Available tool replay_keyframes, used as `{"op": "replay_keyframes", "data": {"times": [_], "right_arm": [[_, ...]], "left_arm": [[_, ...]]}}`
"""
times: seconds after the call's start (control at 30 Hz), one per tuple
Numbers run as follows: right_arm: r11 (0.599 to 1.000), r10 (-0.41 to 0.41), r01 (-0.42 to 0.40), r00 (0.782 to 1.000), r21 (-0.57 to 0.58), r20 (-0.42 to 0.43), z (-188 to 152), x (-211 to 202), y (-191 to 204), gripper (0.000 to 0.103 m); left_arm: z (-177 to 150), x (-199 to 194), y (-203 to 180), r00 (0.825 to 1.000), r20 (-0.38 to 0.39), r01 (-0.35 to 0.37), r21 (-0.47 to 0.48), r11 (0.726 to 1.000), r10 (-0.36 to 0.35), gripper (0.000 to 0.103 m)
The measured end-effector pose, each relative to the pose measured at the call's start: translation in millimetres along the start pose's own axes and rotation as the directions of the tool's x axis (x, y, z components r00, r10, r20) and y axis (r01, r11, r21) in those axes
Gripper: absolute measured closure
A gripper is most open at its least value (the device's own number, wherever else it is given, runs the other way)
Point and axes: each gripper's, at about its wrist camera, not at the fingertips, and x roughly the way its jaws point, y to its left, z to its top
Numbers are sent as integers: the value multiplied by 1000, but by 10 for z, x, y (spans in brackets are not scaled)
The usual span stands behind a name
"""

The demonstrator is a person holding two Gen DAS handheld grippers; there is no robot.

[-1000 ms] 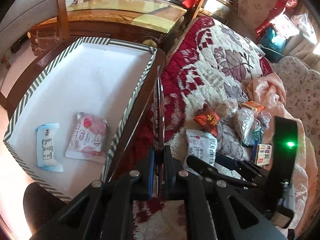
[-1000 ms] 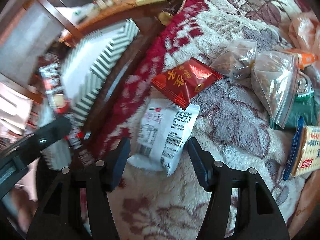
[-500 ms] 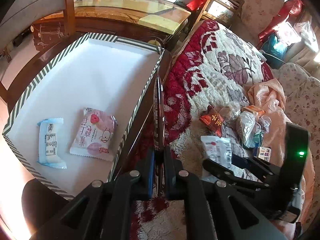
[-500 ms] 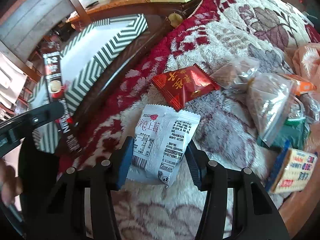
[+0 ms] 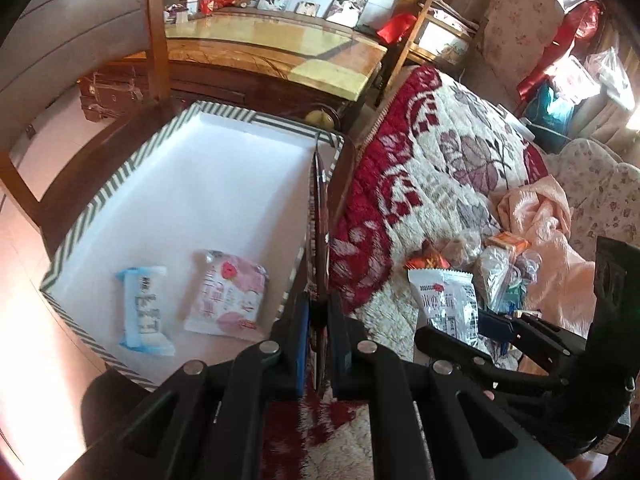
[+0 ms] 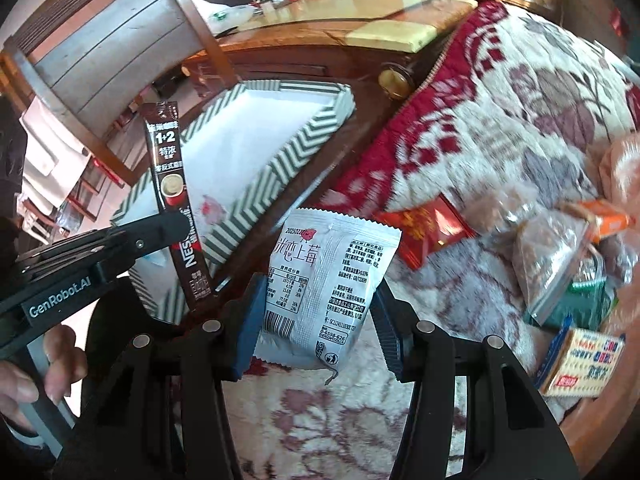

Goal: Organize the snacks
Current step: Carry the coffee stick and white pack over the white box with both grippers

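My left gripper point(image 5: 319, 312) is shut on a brown coffee stick sachet point(image 5: 320, 220), seen edge-on here and face-on in the right wrist view point(image 6: 176, 204). It hovers by the right wall of the striped box point(image 5: 120, 184), which holds a blue packet point(image 5: 145, 312) and a pink packet point(image 5: 226, 294). My right gripper point(image 6: 316, 316) is shut on a white snack packet point(image 6: 324, 284), lifted off the floral blanket point(image 6: 500, 120). That packet also shows in the left wrist view point(image 5: 448, 304).
More snacks lie on the blanket: a red packet point(image 6: 424, 232), clear bags point(image 6: 556, 256), an orange packet point(image 6: 608, 220), a green packet point(image 6: 580, 308) and a cracker box point(image 6: 580, 364). A wooden table point(image 5: 272, 56) and chair stand behind the box.
My right gripper closed on the white packet and raised it off the blanket toward the box. My left gripper lifted slightly, still holding the coffee stick.
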Motion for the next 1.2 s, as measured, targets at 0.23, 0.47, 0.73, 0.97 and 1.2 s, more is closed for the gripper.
{"op": "replay_keyframes", "data": {"times": [0.23, 0.47, 0.73, 0.97, 1.2], "right_arm": [[999, 9, -9, 1000, -48, -4, 94, 9, 231, 52], [996, 19, -21, 1000, -88, -16, 139, 60, 415, 52], [992, 23, -26, 999, -121, -26, 164, 110, 552, 52], [987, 26, -30, 999, -161, -30, 276, 169, 696, 52], [972, 51, -64, 997, -225, -64, 467, 406, 967, 52]], "left_arm": [[86, -123, 205, 999, 33, -31, -21, 999, 32, 93], [112, -173, 408, 997, 47, -58, -56, 997, 61, 93], [134, -178, 562, 996, 50, -76, -81, 994, 80, 93], [188, -133, 747, 994, 46, -96, -118, 988, 102, 93], [213, -8, 920, 992, 21, -120, -145, 982, 125, 93]]}}
